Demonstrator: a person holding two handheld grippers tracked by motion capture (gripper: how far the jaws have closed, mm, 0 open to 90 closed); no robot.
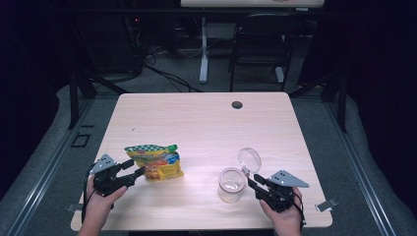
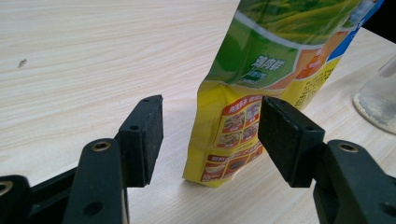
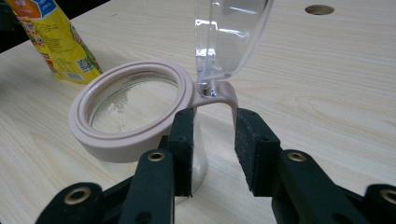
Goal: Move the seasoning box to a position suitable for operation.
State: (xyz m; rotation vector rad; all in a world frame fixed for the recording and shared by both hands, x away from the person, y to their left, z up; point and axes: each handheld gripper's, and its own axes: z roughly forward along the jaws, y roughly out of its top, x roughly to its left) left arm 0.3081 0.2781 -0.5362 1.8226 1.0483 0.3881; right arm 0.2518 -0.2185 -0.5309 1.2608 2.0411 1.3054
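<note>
Pouch [image 2: 261, 88] stands between the wide-open left gripper [image 2: 210, 140] – right gripper [image 3: 212, 149], half-open, seemingly straddles the jar [image 3: 130, 116] hinge.

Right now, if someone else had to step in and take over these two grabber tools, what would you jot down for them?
Left gripper: open, jaws either side of the lower corner of the yellow and green bag, not yet squeezing it. The bag stands upright on the table.
Right gripper: open, jaws around the hinge tab of the glass jar, not clamped.
Done: the jar's clear lid is flipped up, so the jar is open.
Left, probably: grip the bag, steady the jar, and get the bag's contents into the jar. Whether the bag is opened cannot be told.
</note>
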